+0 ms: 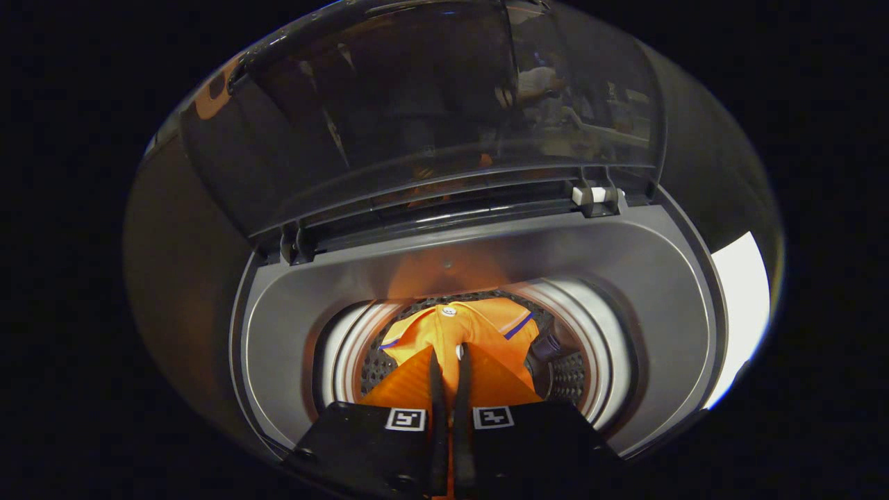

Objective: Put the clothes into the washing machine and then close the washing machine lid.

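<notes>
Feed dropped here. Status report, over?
Gripper shut on orange shirt, hanging into drum. Lid up. Nothing blocking.

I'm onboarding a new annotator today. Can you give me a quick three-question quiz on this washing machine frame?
1. True or false: the washing machine lid is closed.
2. What is the gripper doing? A) hanging open above the drum B) pinching the orange garment C) pushing the lid
3. Fill in: the orange garment hangs down into the ___.

Key:
1. False; the lid stands raised behind the opening.
2. B; both fingers press a fold of the garment between them.
3. Drum.
</notes>
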`<state>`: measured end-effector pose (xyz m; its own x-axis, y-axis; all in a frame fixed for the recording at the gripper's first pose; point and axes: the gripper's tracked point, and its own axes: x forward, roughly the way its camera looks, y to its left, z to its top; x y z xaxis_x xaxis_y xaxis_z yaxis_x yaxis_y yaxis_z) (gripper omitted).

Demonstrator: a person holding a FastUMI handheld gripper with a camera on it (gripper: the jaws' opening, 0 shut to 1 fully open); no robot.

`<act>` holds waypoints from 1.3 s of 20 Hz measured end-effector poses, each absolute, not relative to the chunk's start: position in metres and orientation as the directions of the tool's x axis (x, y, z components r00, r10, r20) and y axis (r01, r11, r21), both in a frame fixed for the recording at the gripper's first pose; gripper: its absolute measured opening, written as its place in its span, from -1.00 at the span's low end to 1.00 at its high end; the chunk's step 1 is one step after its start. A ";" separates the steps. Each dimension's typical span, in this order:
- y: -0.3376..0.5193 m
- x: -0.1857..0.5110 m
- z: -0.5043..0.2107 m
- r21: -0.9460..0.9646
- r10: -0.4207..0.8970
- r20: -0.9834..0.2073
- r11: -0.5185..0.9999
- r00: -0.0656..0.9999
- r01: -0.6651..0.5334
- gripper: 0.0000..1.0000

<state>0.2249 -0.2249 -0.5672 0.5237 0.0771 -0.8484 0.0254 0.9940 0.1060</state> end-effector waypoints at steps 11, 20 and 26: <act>-0.226 0.219 -0.566 0.090 0.066 -0.843 0.996 0.534 0.019 0.99; -0.223 0.218 -0.523 0.103 0.072 -0.796 0.995 0.601 0.017 0.99; -0.221 0.223 -0.470 0.086 0.067 -0.733 0.996 0.677 -0.006 0.99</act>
